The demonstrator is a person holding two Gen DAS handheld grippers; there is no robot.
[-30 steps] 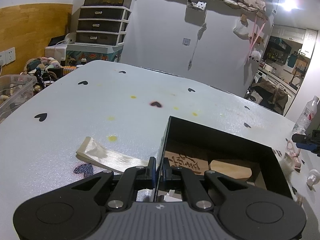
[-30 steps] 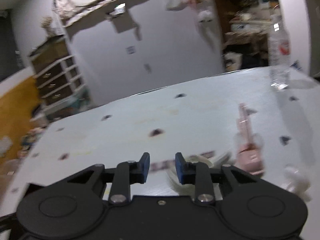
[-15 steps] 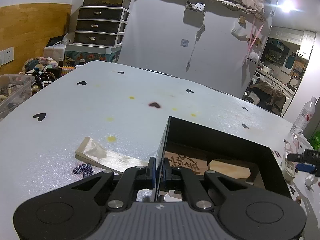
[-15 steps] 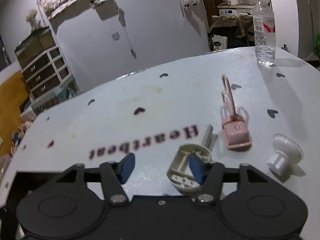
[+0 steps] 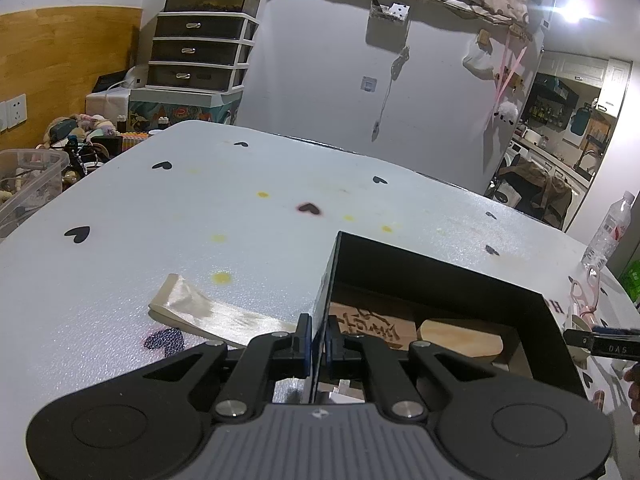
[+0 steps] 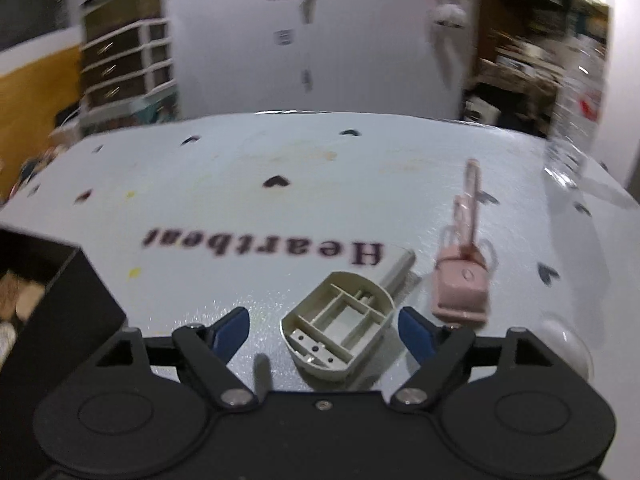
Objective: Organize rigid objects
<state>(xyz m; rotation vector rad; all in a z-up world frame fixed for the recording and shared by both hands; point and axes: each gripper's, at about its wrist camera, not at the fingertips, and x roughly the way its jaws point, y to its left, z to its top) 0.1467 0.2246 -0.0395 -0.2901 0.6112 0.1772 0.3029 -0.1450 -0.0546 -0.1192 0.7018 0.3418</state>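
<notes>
The left gripper (image 5: 316, 336) pinches the black open-topped box (image 5: 436, 276) wall. Beside the box, the right gripper (image 6: 322, 330) jaws are opening around the beige ribbed plastic shell (image 6: 340, 322), untouched; off-centre closure may skid it.

The room is dim, lit mostly by one glaring lamp (image 5: 576, 10) high on the right that flares white. The tabletop (image 5: 200, 208) catches a cool, grainy sheen. The left view is sharp; the right view smears with motion blur, worst toward its edges. Both bend strongly at the corners, which fall black.
</notes>
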